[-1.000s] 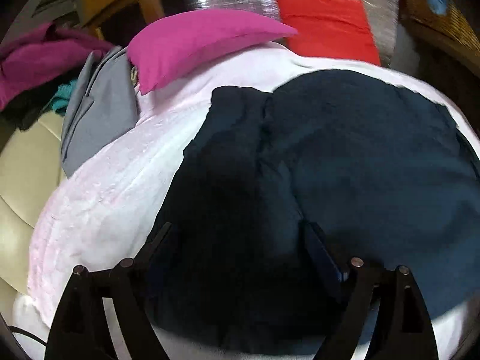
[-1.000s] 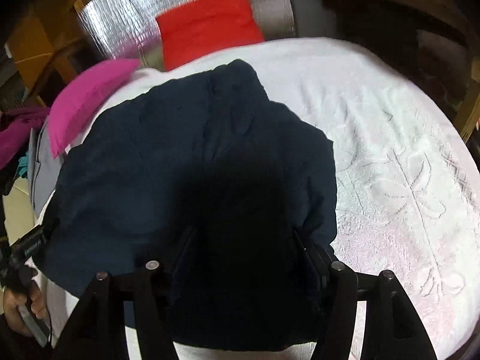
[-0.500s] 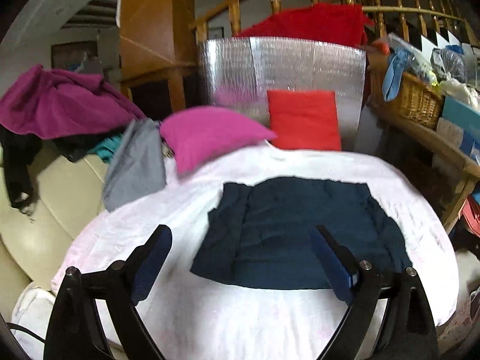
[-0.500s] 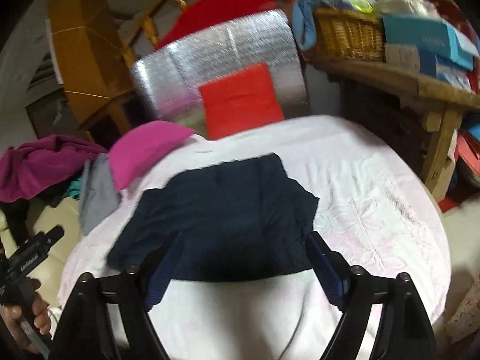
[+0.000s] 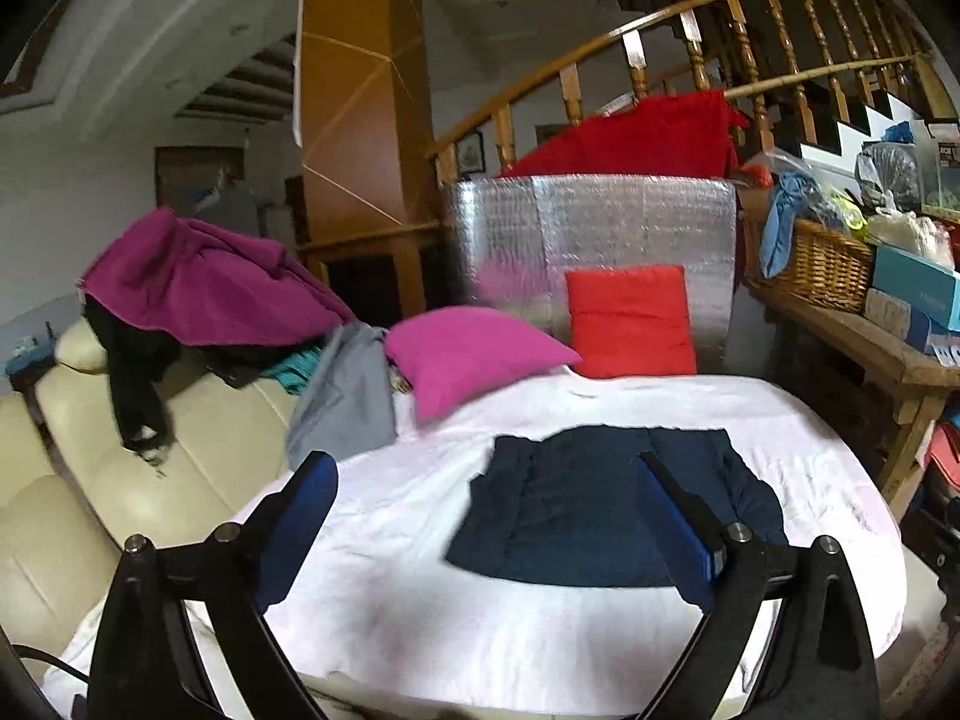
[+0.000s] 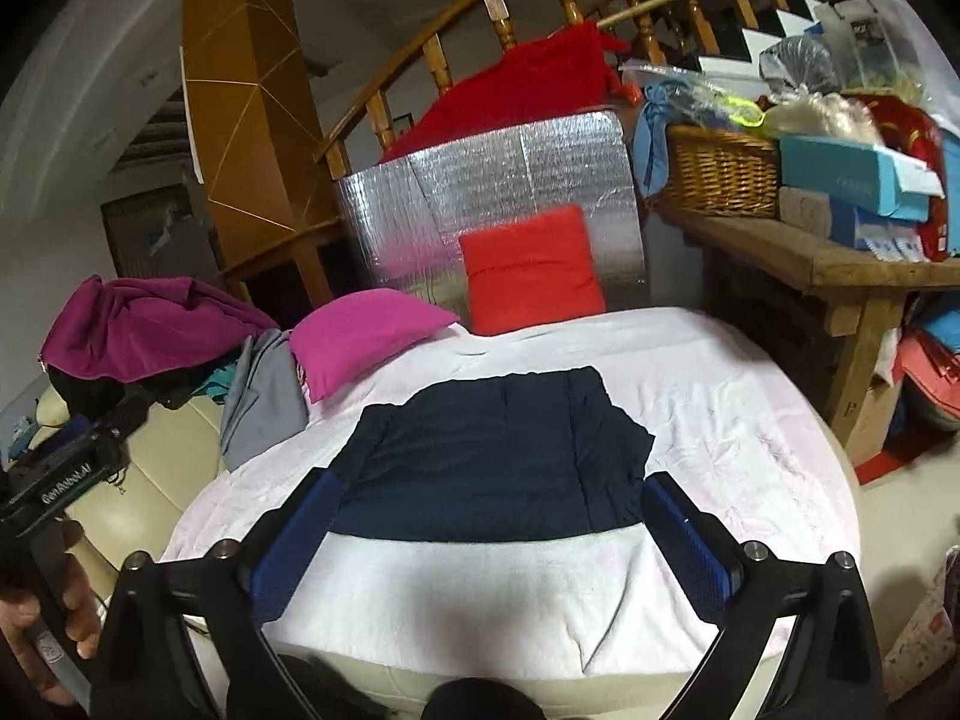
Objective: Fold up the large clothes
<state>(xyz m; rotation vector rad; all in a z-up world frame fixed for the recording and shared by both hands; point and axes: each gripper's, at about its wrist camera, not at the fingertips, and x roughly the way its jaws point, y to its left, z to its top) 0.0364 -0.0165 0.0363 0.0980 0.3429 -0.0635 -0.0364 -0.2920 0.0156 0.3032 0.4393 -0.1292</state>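
Your dark navy garment (image 6: 498,456) lies flat on the white quilt (image 6: 720,420), folded into a rough rectangle in the middle of the bed, its near hem running along the quilt's front edge and its far end reaching toward the pillows. It looks squared off, so I judge this fold is close to done or done. Nothing pins it; it rests free.

Your left gripper (image 5: 486,501) and right gripper (image 6: 489,525) both hang above the quilt's near edge, well apart from the cloth. The jaws of each are opening, nearly fully spread, with nothing pinched between the blue pads. That pulled-back stance gives you a full view to check the shape.

At the quilt's far edge sit 2 pillows, a magenta pillow (image 6: 366,336) at the left corner and a red pillow (image 6: 531,267) against the silver foil panel (image 6: 480,192). A grey garment (image 5: 348,396) droops off the left edge onto the cream sofa (image 5: 120,480), probably next in line.
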